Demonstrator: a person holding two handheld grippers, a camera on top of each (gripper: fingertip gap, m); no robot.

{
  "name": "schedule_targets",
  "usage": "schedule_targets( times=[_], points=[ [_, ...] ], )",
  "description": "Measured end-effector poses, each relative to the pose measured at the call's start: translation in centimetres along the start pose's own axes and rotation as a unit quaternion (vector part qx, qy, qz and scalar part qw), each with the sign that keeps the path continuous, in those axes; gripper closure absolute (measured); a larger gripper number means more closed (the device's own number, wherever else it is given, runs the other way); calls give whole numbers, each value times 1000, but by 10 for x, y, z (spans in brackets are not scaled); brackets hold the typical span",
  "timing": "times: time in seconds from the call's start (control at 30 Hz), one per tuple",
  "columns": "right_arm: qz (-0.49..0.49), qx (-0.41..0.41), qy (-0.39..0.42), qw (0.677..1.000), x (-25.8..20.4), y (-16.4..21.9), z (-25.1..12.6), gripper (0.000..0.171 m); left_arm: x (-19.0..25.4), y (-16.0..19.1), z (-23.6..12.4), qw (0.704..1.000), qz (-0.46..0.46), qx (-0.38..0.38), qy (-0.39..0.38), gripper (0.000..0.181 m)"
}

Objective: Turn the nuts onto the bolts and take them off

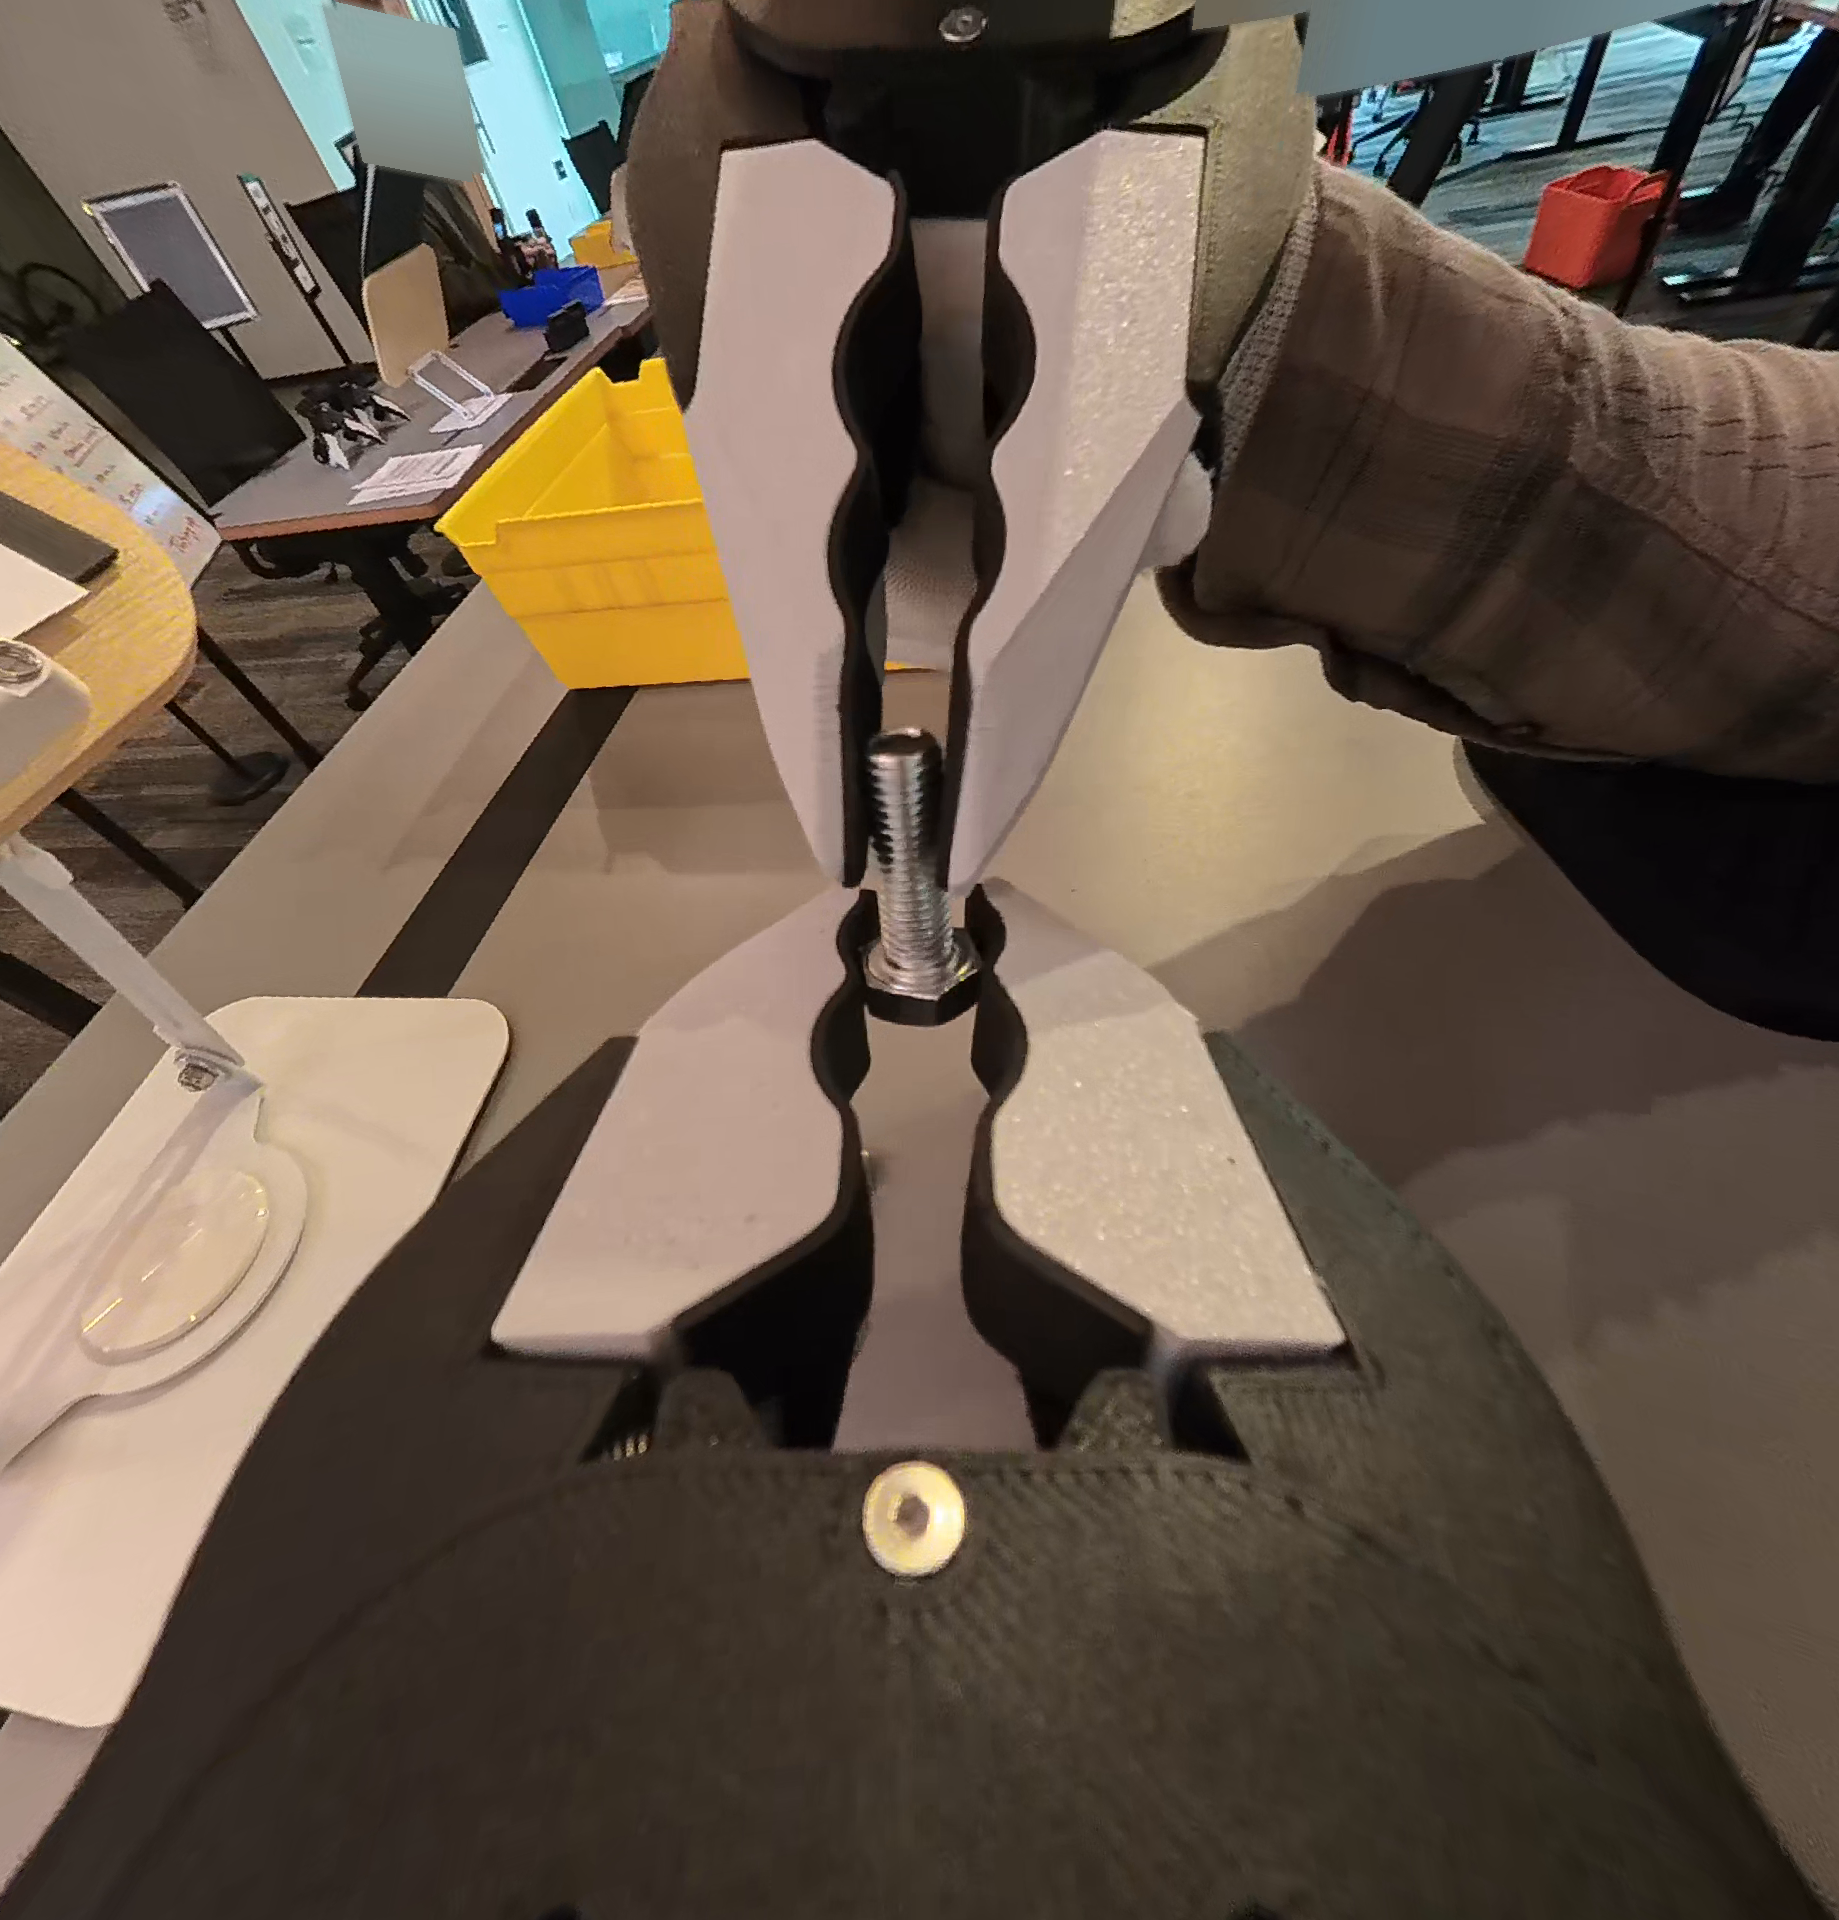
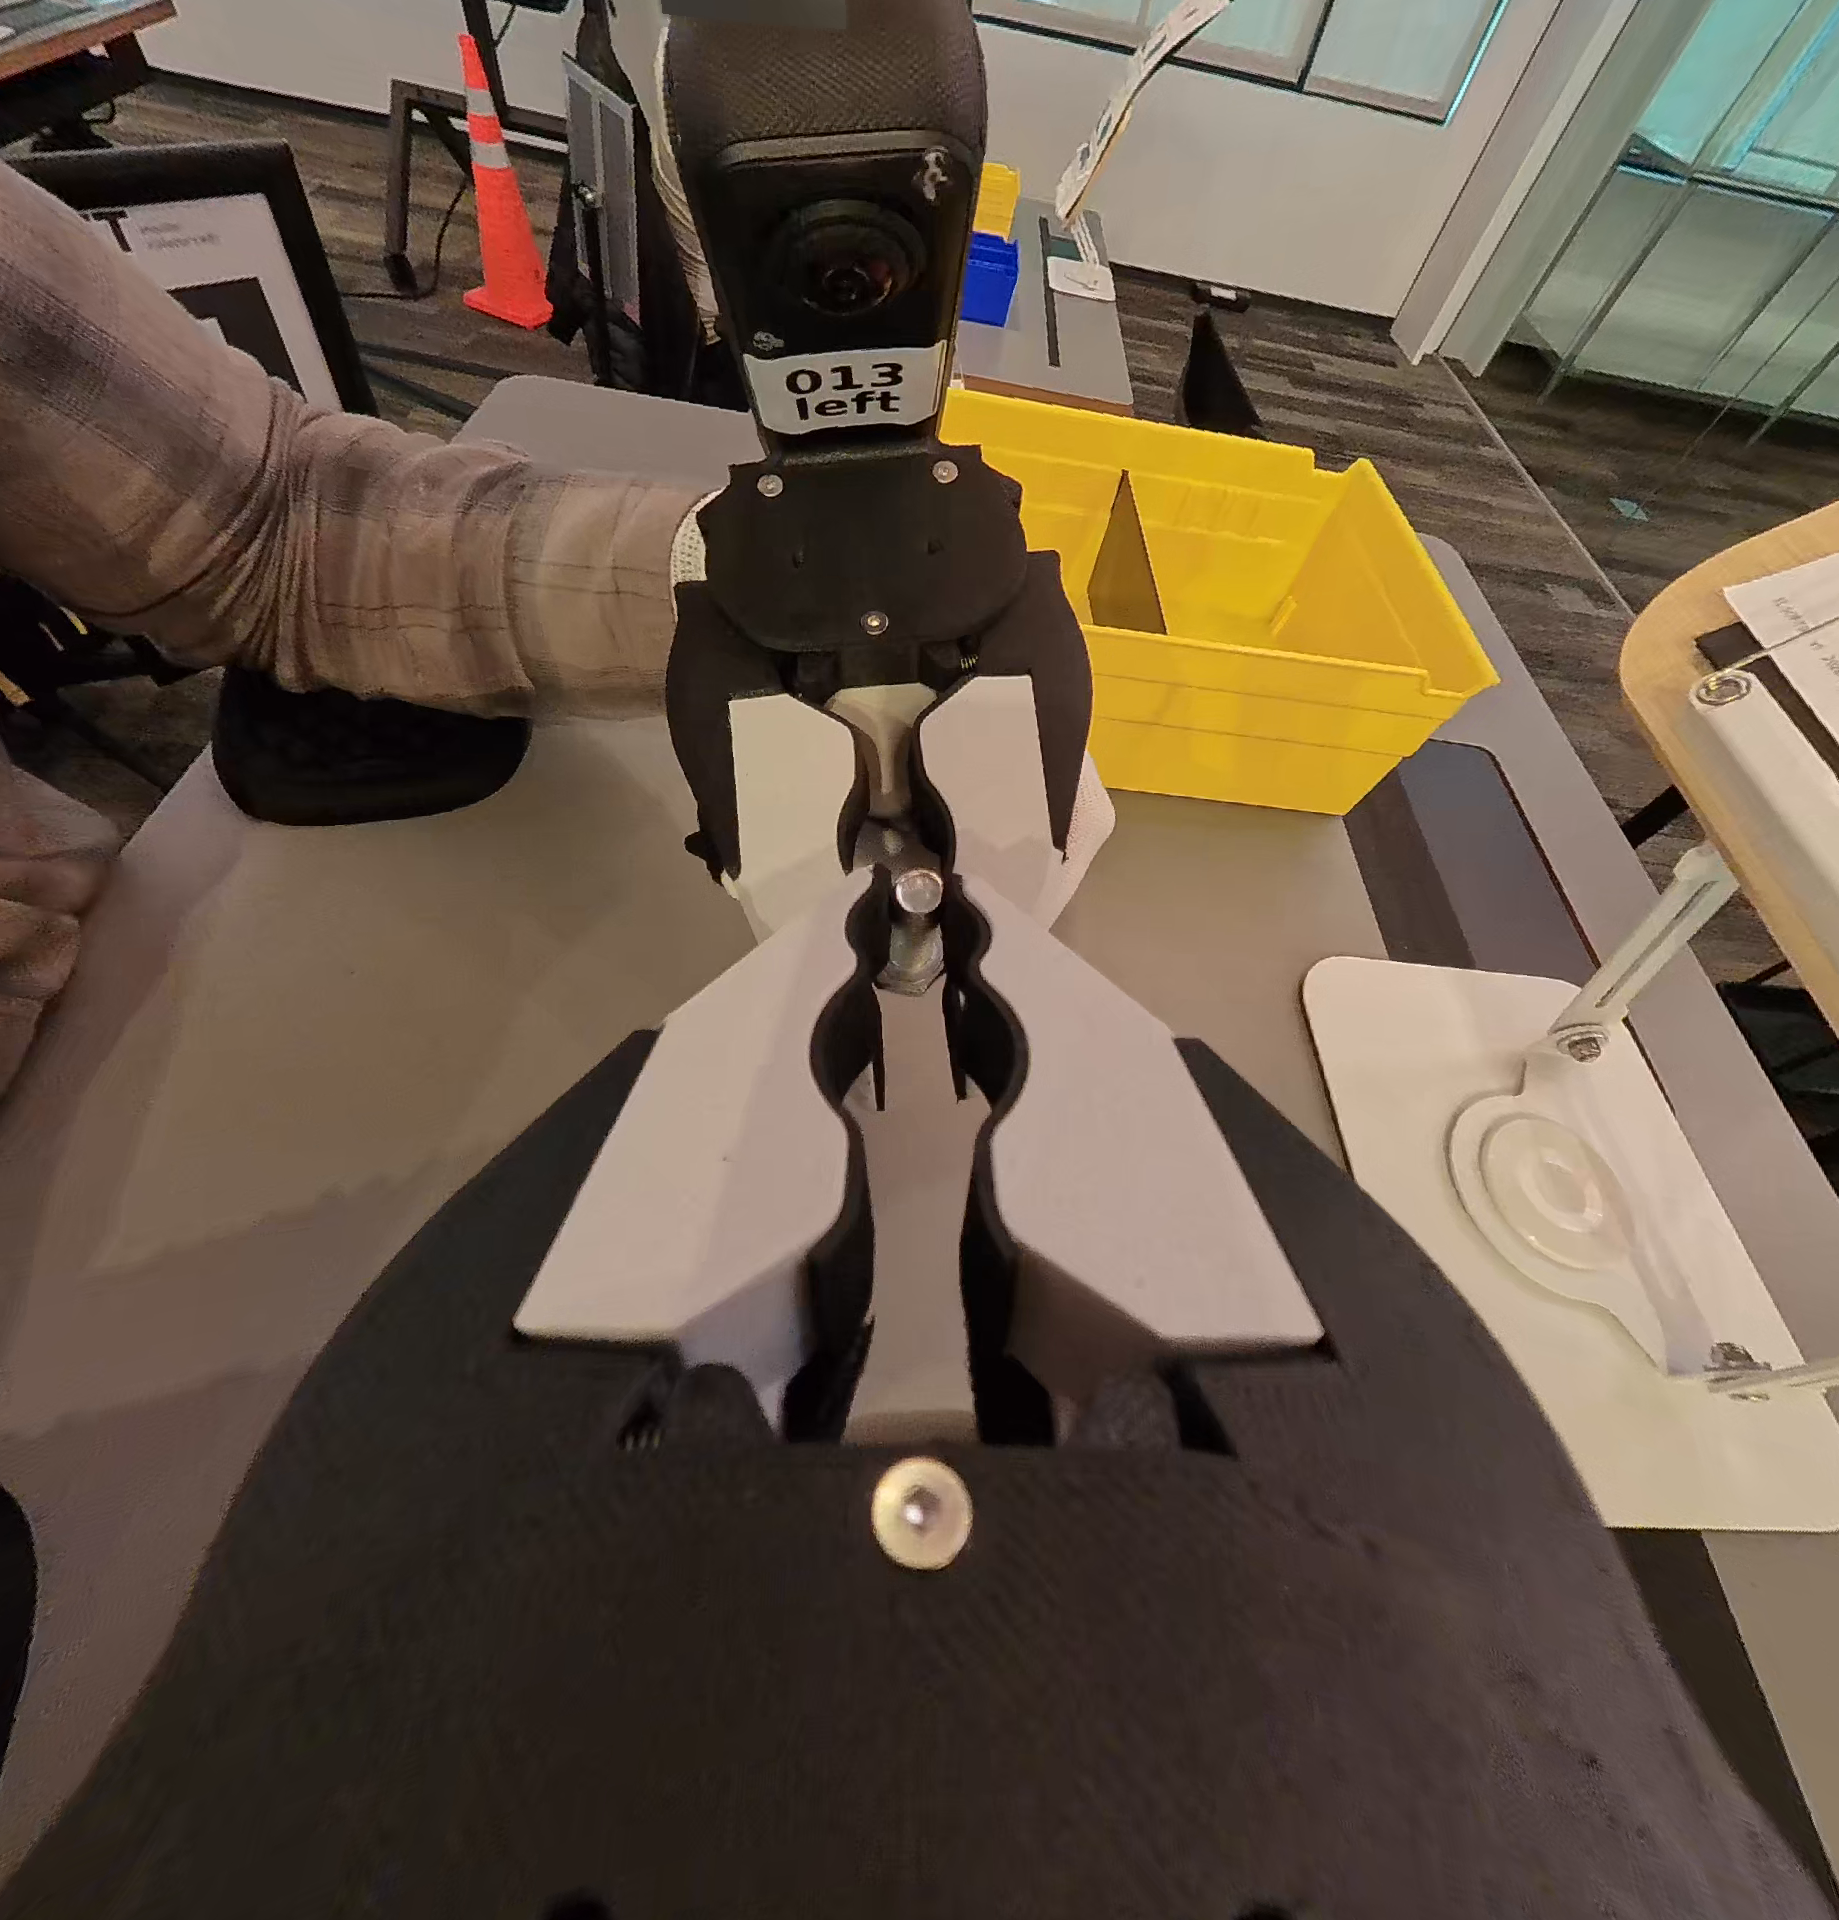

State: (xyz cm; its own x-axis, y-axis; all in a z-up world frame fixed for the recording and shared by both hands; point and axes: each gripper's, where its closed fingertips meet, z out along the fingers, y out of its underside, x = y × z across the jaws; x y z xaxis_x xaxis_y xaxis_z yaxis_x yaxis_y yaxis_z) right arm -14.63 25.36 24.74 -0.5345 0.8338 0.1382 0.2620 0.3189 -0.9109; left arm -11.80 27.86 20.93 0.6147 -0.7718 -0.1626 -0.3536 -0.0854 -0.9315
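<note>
A silver threaded bolt [image 1: 902, 831] is held above the grey table [image 1: 1258, 831], and a hex nut [image 1: 910, 982] sits on its lower end. My left gripper [image 1: 910, 971] is shut on the nut at its fingertips. My right gripper [image 1: 902, 862] comes in from the opposite side and is shut on the bolt's threaded shaft. In the right wrist view my right gripper [image 2: 913, 925] closes around the bolt [image 2: 917, 894], with the nut [image 2: 910, 974] just below. The left gripper [image 2: 902, 862] faces it, its tips hidden behind my right fingers. The bolt's head is hidden.
A yellow bin [image 1: 603, 540] with a divider stands on the table behind the grippers and also shows in the right wrist view [image 2: 1258, 665]. A white stand base with a clear lens [image 2: 1538, 1195] lies beside them. A person's plaid sleeve [image 1: 1517, 468] reaches in over the table. My right fingertips sit around 5 centimeters from my left ones.
</note>
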Motion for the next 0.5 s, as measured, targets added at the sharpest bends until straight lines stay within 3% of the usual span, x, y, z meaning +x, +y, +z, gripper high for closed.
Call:
schedule_targets(
  times=[0.3,0.5],
  points=[
    [0,21,-8,1000,-2,-5,-2,164,5,-6,-2,1000,-11,16,17,160],
    [1,30,-18,999,-5,-7,-3,164,7,-4,0,1000,-6,12,19,166]
  ],
)
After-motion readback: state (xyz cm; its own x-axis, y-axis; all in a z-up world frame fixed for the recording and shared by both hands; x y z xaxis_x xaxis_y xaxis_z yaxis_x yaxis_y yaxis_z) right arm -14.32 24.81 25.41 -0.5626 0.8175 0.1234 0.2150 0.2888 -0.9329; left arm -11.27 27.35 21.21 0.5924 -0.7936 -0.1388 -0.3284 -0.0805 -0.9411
